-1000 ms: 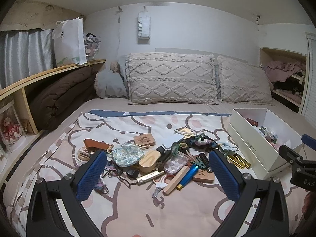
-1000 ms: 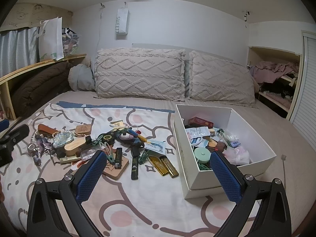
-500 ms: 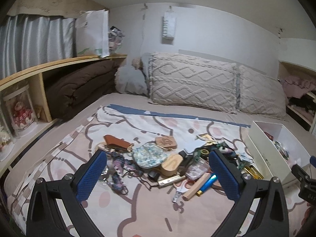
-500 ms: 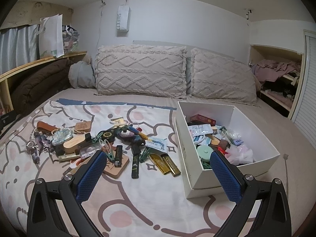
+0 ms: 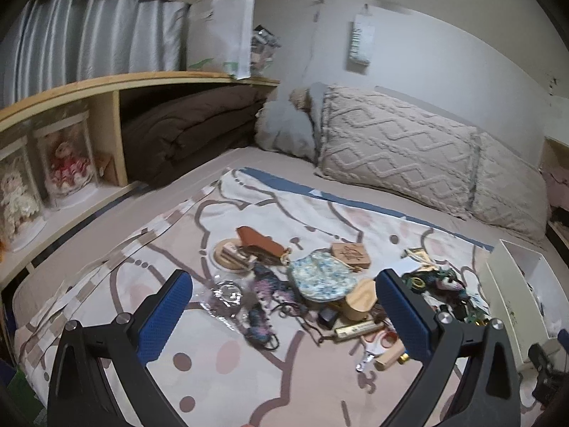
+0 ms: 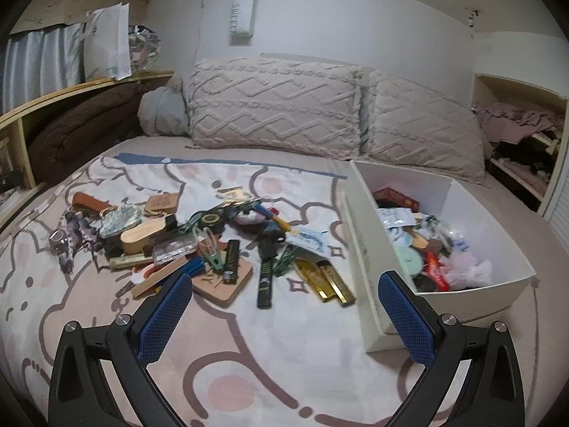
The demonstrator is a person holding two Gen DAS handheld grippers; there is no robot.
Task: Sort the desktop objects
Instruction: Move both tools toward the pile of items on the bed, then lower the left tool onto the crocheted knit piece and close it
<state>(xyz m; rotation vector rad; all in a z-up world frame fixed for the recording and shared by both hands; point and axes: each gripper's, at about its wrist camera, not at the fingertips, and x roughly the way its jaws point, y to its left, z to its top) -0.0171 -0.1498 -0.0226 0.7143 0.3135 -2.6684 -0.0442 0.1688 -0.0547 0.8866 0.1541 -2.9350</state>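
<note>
White box [image 6: 359,235] at right edge of patterned blanket [image 6: 249,338], long axis toward pillows. Clutter pile [image 6: 213,245] mid-blanket. Left gripper [image 5: 284,315], right gripper [image 6: 284,315]: fingers spread, holding nothing.

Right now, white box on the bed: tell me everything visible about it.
The white box is a rectangular open-top bin, smooth like card or plastic, with no lid in view. It sits upright on the bed at the right edge of the patterned blanket, in front of the pillows. It is partly filled with mixed small items, including a red packet, a mint round piece and pink fluff. Faint print marks its long left wall. Neither gripper touches it.
</note>
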